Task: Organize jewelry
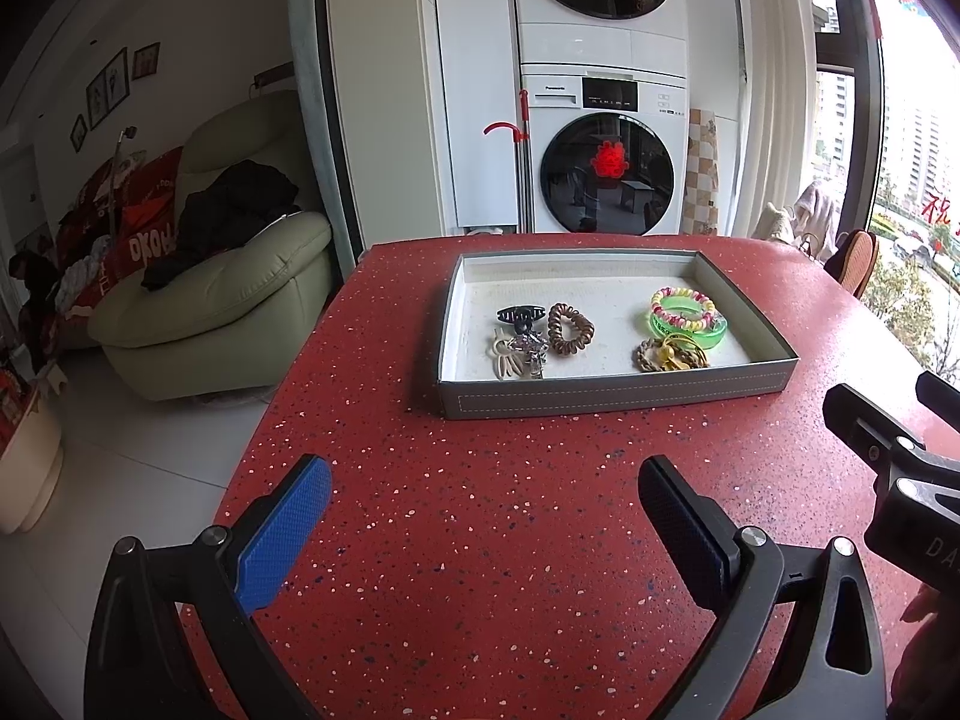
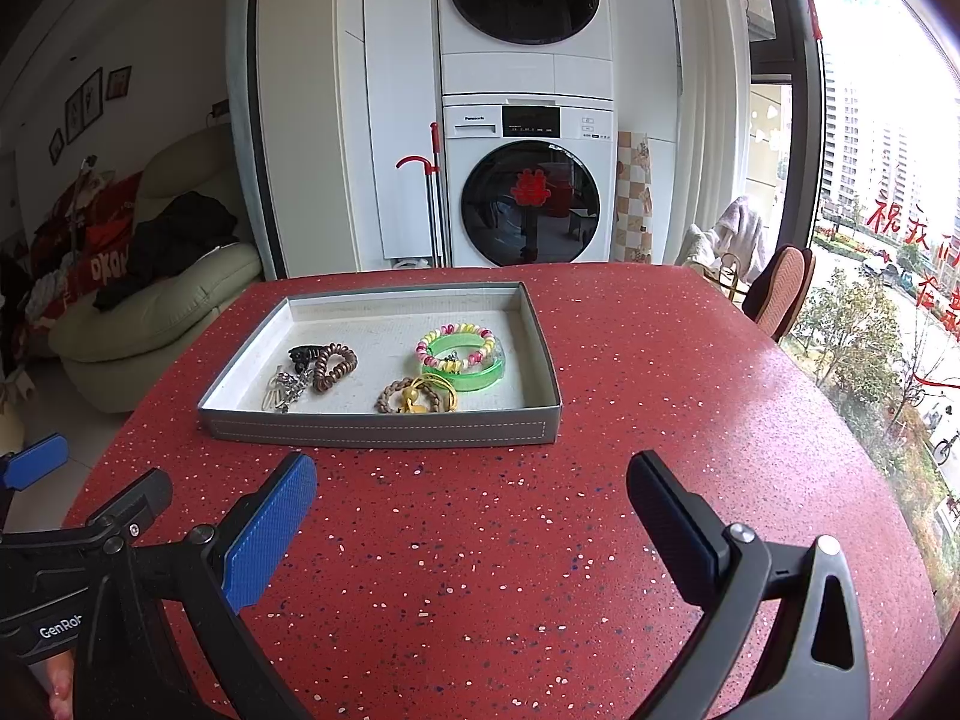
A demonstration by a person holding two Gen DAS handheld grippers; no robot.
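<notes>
Jewelry lies in a grey tray on the red tabletop: green bangle, beaded bracelet, brown spiral tie (hair clips beside it). Left tongs and right tongs hover spread, empty.

A tray sat on the table, with a washer behind. In the tray, hair clips lay at the left, a coil tie just beside them, bracelets at the right (stacked), and more ties before those.
</notes>
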